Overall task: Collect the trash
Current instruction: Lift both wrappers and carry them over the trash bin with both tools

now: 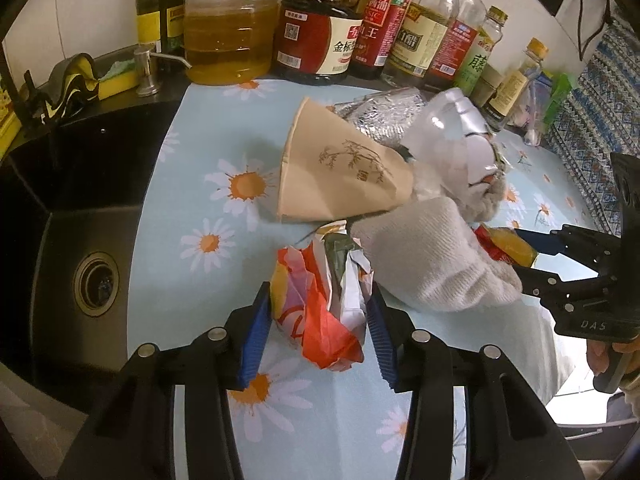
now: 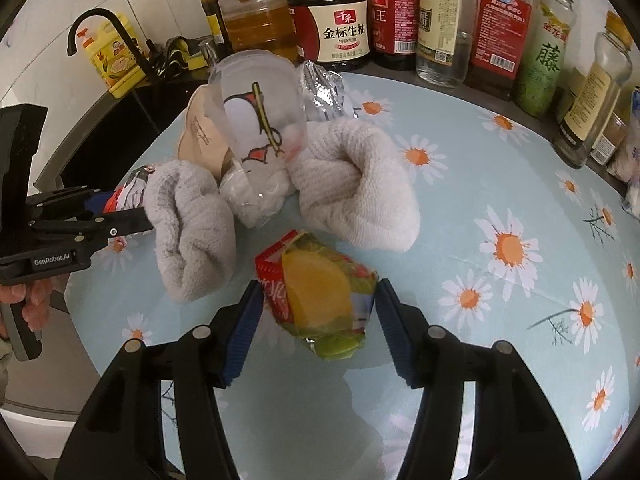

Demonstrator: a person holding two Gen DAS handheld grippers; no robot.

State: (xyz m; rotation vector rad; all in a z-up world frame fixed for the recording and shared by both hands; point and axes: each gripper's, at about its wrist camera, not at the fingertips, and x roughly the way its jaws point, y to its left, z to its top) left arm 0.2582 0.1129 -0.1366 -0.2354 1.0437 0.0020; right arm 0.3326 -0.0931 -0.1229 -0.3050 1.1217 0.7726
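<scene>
Counter cloth (image 2: 500,184): pale blue with white-and-orange daisies, covering the whole work surface; its near edge is cut off by the lens rim in both views.

Sink (image 1: 80,208): black basin with a round drain, left of the cloth; its far side is lost in shadow.

Bottle row (image 2: 400,4): oil, soy sauce and vinegar bottles along the back wall, tops cropped out of frame.

Grey towel (image 2: 352,184): rolled into two lumps mid-cloth, with a clear plastic cup (image 2: 260,120) lying tipped between them. The cup hides part of the tan paper cup (image 1: 340,168), which lies on its side behind it. Crumpled foil (image 2: 324,88) sits further back, mostly hidden.

Left gripper (image 1: 318,320): blue-padded fingers stand on either side of a crumpled orange-and-white wrapper (image 1: 320,304) resting on the cloth beside the towel. The pads sit at the wrapper's edges; whether they press on it cannot be told.

Right gripper (image 2: 320,320): fingers flank a yellow-green snack packet (image 2: 320,304) with a red end, lying on the cloth just in front of the towel. The left pad touches the red end and the right pad meets the far corner; actual squeeze is unclear. In the left wrist view the packet is half hidden behind the towel.
</scene>
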